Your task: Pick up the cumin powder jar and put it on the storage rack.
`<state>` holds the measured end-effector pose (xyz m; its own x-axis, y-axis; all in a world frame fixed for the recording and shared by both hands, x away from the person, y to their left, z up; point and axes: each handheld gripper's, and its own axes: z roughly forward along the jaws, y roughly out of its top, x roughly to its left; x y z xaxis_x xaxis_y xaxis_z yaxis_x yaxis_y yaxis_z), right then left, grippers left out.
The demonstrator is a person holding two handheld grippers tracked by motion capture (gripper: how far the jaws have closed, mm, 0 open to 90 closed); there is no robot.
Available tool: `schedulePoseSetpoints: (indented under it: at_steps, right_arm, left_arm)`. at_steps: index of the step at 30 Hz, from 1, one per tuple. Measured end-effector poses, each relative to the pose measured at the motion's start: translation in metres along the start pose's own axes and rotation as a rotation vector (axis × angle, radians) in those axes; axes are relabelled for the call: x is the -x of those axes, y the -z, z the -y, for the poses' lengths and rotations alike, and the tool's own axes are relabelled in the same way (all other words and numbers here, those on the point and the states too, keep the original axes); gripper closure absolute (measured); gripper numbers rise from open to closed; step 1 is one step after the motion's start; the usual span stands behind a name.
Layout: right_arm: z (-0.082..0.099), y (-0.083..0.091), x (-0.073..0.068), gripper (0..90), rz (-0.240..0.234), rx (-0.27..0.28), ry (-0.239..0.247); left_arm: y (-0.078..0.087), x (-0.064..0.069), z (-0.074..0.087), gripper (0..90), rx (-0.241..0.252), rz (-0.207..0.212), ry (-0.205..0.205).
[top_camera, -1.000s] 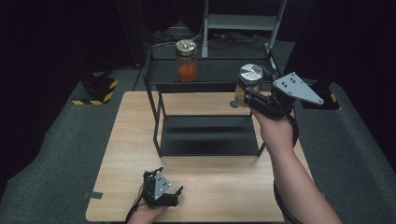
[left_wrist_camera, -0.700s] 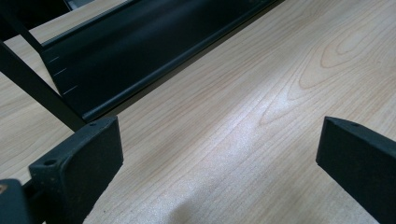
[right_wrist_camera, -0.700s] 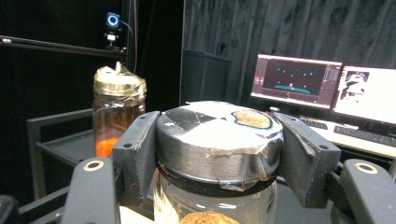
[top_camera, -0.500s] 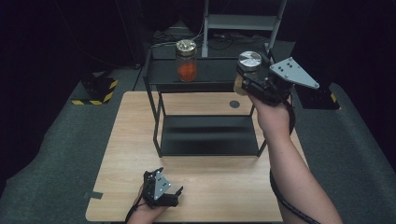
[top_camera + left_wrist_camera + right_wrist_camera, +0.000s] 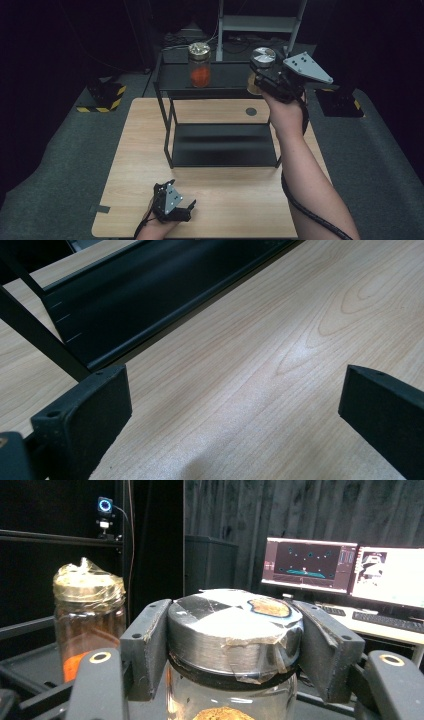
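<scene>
Glass jar with grey metal lid (image 5: 235, 630), taped across the top, upright, lid clamped between the black jaws of the right gripper (image 5: 267, 75), raised at the right end of the black rack's top shelf (image 5: 225, 80). Second glass jar (image 5: 199, 64), gold lid, orange contents, upright on that shelf, well apart leftward.

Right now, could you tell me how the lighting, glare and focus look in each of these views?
High view: surroundings very dark, the wooden table evenly lit, the image slightly soft. Left gripper view: a pale sheen on the tabletop, and the near jaws a little blurred. Right gripper view: the gripped jar's silver lid sharp, bright monitors behind, the orange-filled jar dimmer.
</scene>
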<state>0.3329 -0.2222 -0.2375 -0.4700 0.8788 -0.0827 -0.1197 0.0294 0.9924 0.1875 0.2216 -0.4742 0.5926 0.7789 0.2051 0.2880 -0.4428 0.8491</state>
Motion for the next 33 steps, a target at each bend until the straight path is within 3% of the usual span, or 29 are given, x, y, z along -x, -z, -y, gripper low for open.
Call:
schedulePoseSetpoints:
  at_steps: [14,33]
  right_arm:
    - [0.001,-0.025,0.004,34.5,0.027,-0.005,-0.015]
    - [0.008,-0.043,0.006,34.5,0.038,-0.024,-0.02]
  left_arm:
    - [0.0,0.0,0.001,0.8,0.003,0.004,0.0]
    - [0.001,0.0,0.001,0.9,0.006,0.006,0.003]
